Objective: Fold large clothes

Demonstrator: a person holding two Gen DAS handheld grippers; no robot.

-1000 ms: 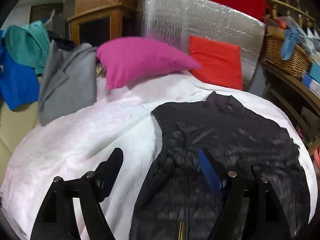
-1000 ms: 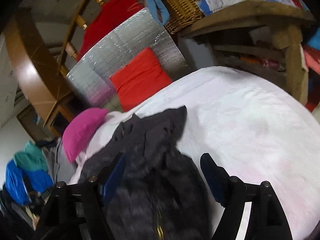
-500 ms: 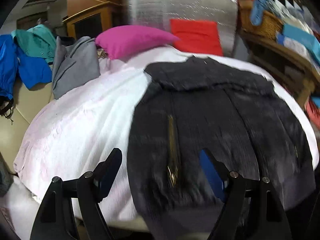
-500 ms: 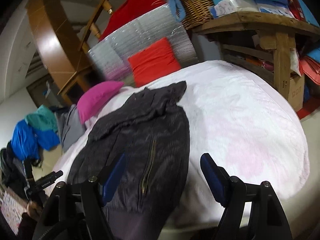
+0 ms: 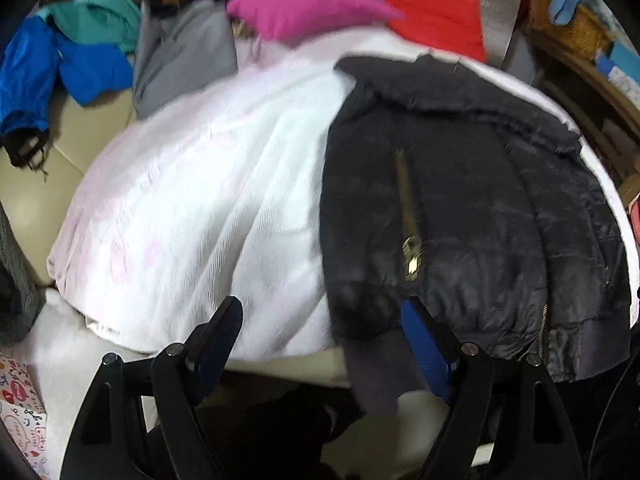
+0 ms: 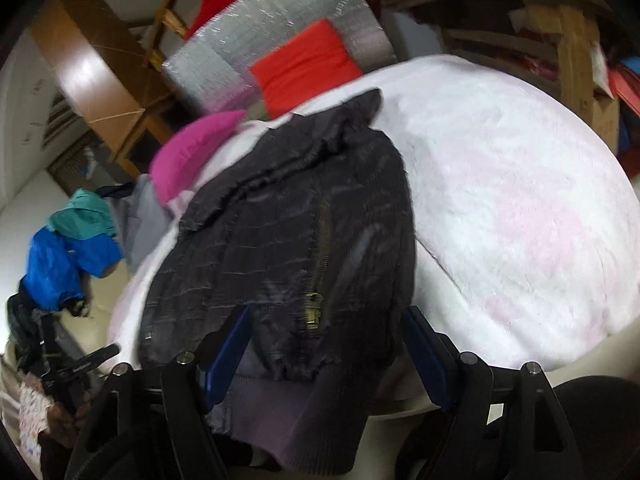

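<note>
A black quilted jacket (image 5: 472,208) with a brass zip lies front-up on a white-covered bed (image 5: 192,200), its ribbed hem hanging over the near edge. It also shows in the right wrist view (image 6: 288,232). My left gripper (image 5: 320,324) is open and empty, low at the bed's near edge beside the jacket's left hem corner. My right gripper (image 6: 326,334) is open and empty, with the jacket's hem lying between its fingers.
A pink pillow (image 5: 308,8), a red cushion (image 5: 436,16) and a silver panel (image 6: 272,40) stand at the bed's far end. A grey garment (image 5: 184,60) and blue and teal clothes (image 5: 60,60) lie at the left. Wooden shelves (image 6: 520,20) stand at the right.
Both grippers have pulled back toward the near edge of the bed and sunk lower. The jacket's hem now hangs over that edge. Both stay open.
</note>
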